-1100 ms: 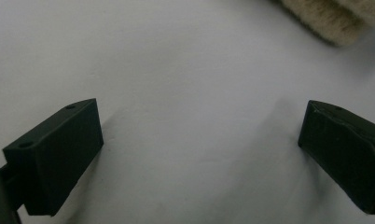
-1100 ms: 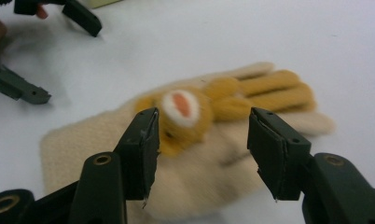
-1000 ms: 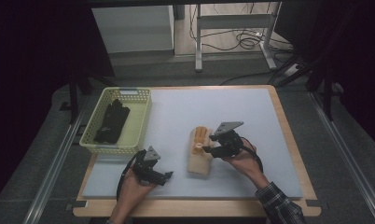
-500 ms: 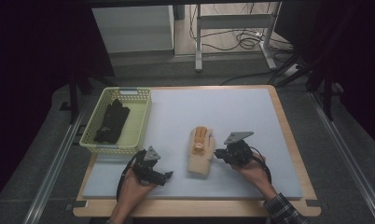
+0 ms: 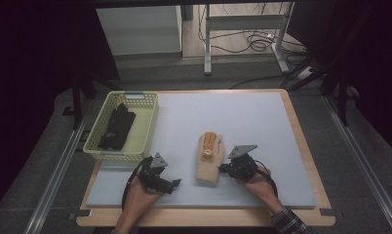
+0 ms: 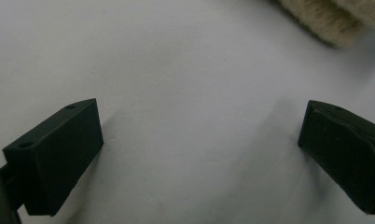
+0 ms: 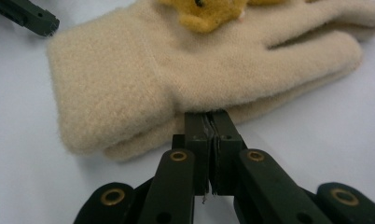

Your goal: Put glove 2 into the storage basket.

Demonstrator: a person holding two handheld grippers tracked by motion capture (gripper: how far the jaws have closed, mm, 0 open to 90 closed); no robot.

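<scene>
- The cream glove (image 5: 208, 158) lies flat on the counter (image 5: 262, 122), near its front edge and between the two hands, cuff toward the person and fingers pointing away. A small yellow plush figure (image 5: 209, 146) sits on its back.
- It looks like thick fleecy knit: light, soft and floppy, likely to sag and fold when lifted by one point. Nothing about it seems fragile or slippery; the fuzzy pile should give the jaws good bite.
- In the right gripper view it appears to be two layers or a stacked pair, so a pinch at the edge may catch only one layer. The doubled cuff (image 7: 106, 93) looks the firmest place to take hold.
- The right gripper (image 7: 209, 116) has its jaws pressed together, tips touching the glove's side edge just below the palm. I cannot tell whether any fabric is caught between them; they seem to be nudging rather than gripping.
- The left gripper (image 6: 199, 135) hovers low over bare counter just left of the cuff, jaws wide apart and holding nothing.
- A yellow basket (image 5: 146, 127) at the counter's left side holds a dark glove (image 5: 117, 126).
</scene>
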